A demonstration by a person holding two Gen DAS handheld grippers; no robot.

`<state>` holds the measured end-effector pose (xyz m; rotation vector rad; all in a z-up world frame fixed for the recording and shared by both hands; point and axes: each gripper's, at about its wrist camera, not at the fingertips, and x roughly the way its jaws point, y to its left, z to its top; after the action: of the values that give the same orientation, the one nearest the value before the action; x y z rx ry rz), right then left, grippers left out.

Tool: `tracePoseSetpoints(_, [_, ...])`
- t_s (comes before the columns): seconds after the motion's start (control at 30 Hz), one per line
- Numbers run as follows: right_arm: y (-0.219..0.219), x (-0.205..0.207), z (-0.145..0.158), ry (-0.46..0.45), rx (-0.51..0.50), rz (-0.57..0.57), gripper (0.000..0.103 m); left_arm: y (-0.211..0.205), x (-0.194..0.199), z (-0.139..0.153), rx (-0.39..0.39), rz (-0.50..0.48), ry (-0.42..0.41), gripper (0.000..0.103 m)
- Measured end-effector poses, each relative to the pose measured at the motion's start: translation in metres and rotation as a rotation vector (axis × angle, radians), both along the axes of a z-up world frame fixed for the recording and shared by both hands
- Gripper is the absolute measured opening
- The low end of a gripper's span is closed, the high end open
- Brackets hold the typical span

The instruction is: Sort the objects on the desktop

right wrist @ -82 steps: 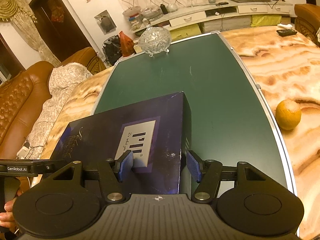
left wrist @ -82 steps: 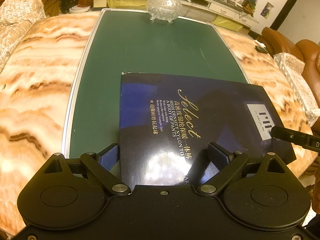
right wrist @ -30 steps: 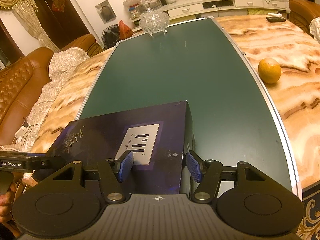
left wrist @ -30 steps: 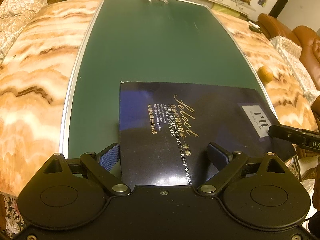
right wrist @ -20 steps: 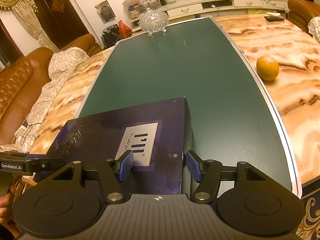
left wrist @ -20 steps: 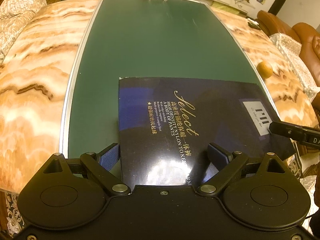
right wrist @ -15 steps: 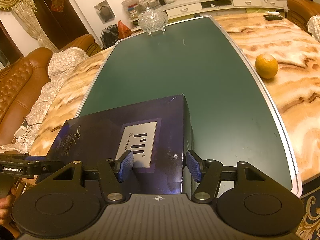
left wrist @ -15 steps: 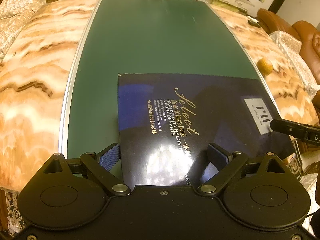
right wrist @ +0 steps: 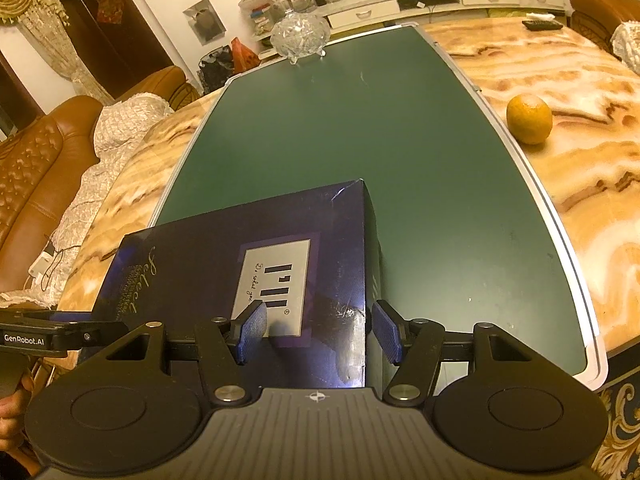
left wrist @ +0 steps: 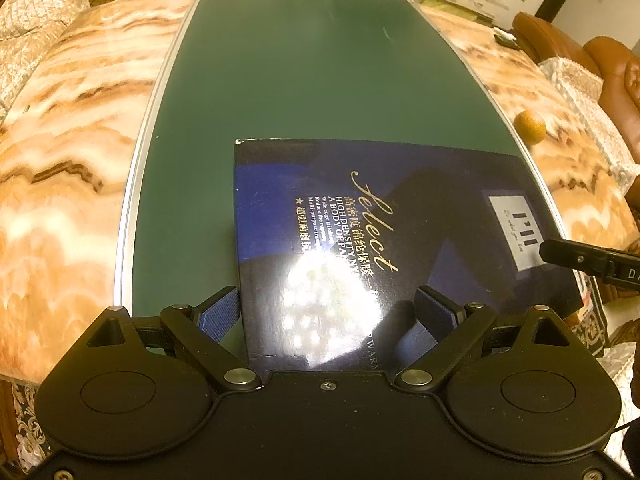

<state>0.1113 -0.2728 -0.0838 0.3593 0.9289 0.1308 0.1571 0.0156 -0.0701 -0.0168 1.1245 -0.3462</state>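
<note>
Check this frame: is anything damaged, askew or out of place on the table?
Yes. The dark blue box shows white scuffs and creases along its right edge and far corner. An orange sits loose on the marble, beside the green mat.

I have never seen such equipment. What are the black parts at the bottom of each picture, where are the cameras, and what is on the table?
No robot is here: a person holds a two-finger tool in each hand. Each picture comes from a camera on one tool, looking along its fingers: one from the left tool, one from the right tool. The black parts are the tools themselves. On the marble table lies a green board, with a glass bowl at its far end and an orange on the marble beside it. Both tools seem clamped on a dark blue box, one at each end.
</note>
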Motion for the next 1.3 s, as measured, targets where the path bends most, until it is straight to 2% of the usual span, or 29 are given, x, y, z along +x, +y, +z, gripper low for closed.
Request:
tracePoseSetpoints(0.73, [0.002, 0.001, -0.009, 0.028, -0.007, -0.005, 0.063, -0.001, 0.003, -0.015, 0.011, 0.009, 0.02, 0.094])
tracePoseSetpoints(1.07, [0.015, -0.003, -0.004, 0.004, -0.085, -0.007, 0.063, -0.001, -0.002, -0.015, 0.034, 0.024, 0.014, 0.096])
tracePoseSetpoints(1.3, [0.04, -0.016, 0.009, -0.021, -0.194, 0.018, 0.063, -0.014, -0.02, 0.002, 0.092, 0.05, -0.065, 0.098])
